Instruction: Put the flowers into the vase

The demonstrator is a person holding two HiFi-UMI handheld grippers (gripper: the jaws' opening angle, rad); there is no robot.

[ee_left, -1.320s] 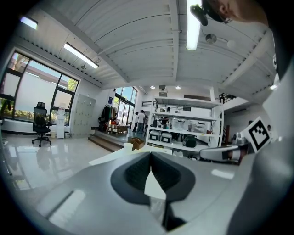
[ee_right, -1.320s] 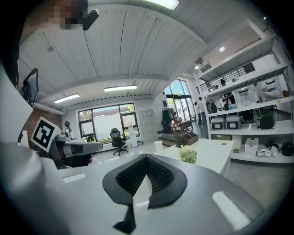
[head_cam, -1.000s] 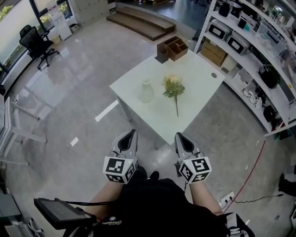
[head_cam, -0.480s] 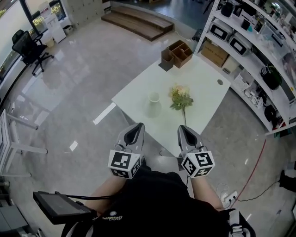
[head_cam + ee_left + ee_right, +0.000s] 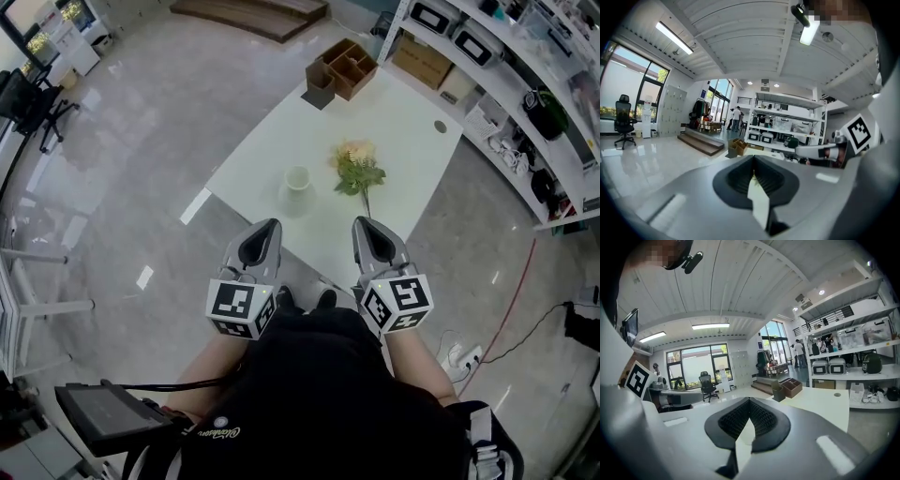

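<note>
The floor (image 5: 131, 122) is glossy stone, the table (image 5: 408, 173) and vase (image 5: 297, 190) matt white, the organiser (image 5: 349, 67) brown wood.

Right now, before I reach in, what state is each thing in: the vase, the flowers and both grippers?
vase: upright on the table, nothing in it.
flowers: lying flat on the table, right of the vase, not touching it.
left gripper: shut, holding nothing.
right gripper: shut, holding nothing.
</note>
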